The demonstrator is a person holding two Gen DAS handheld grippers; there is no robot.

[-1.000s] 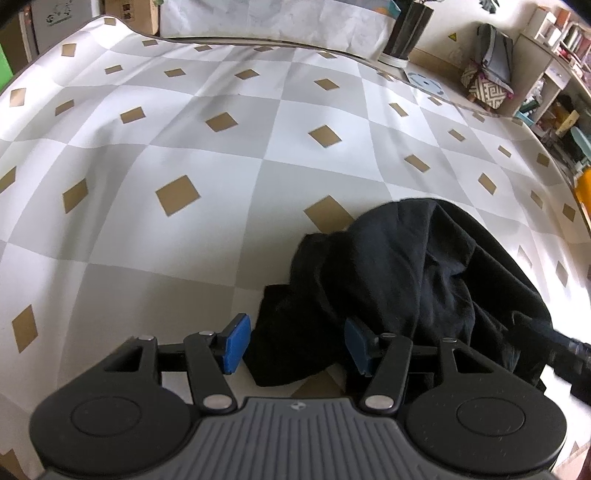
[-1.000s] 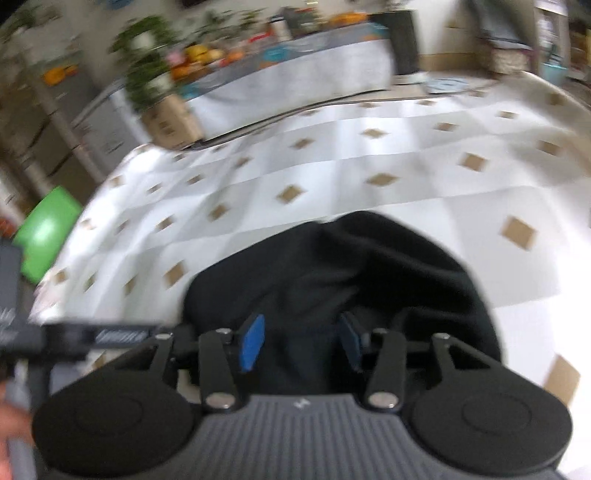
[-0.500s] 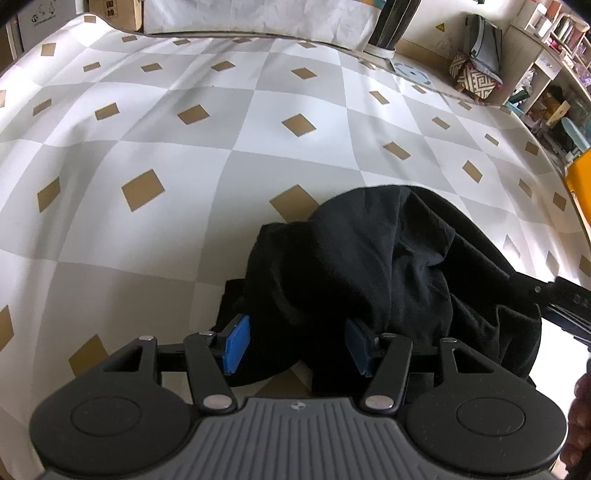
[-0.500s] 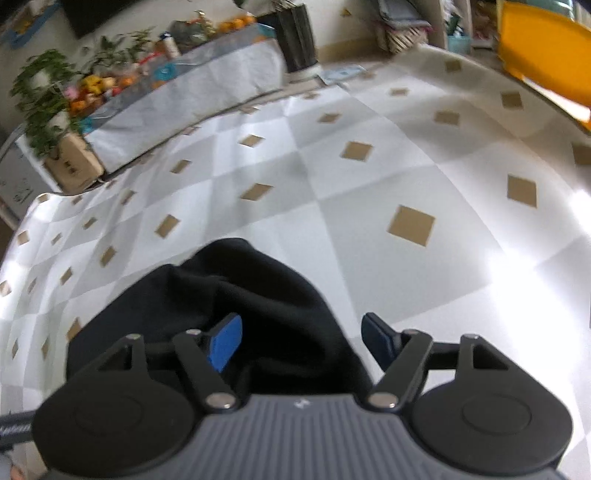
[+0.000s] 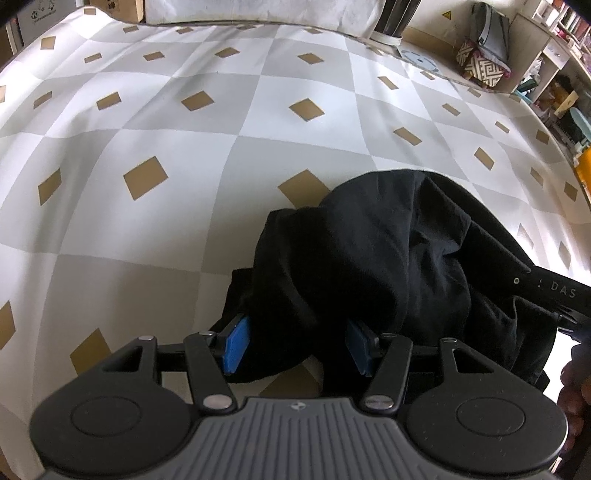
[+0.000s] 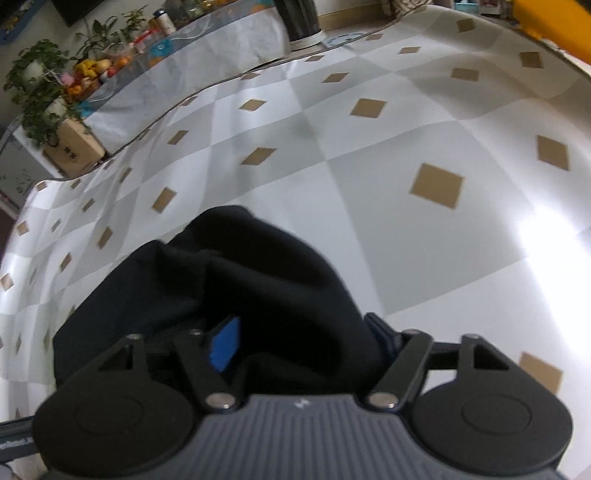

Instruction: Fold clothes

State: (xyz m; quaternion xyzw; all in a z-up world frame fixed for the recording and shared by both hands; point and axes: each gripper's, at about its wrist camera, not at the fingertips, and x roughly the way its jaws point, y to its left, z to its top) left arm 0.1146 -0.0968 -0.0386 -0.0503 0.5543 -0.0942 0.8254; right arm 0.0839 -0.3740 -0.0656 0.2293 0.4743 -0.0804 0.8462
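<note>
A black garment (image 5: 369, 251) lies crumpled in a heap on the checked tablecloth (image 5: 147, 177). My left gripper (image 5: 297, 345) points down at its near left edge, jaws apart, with a fold of the cloth lying loosely between the blue pads (image 5: 234, 343). In the right wrist view the same garment (image 6: 240, 288) bulges up between the fingers of my right gripper (image 6: 303, 343), whose jaws are closing around that bunch. The left pad (image 6: 225, 347) still shows its blue face; cloth covers most of the right one. The right gripper's black body (image 5: 554, 291) sticks out from behind the heap.
The grey-and-white cloth with tan diamonds (image 6: 436, 184) stretches bare beyond the garment. A hand (image 5: 574, 387) shows at the right edge. Far off stand a covered bench with plants and fruit (image 6: 92, 74), a dark bin (image 6: 299, 18) and shelves (image 5: 554, 74).
The right gripper swung right and came down onto the garment's right side, its jaws widening and then narrowing. The left gripper barely moved; the cloth now sits further between its pads.
</note>
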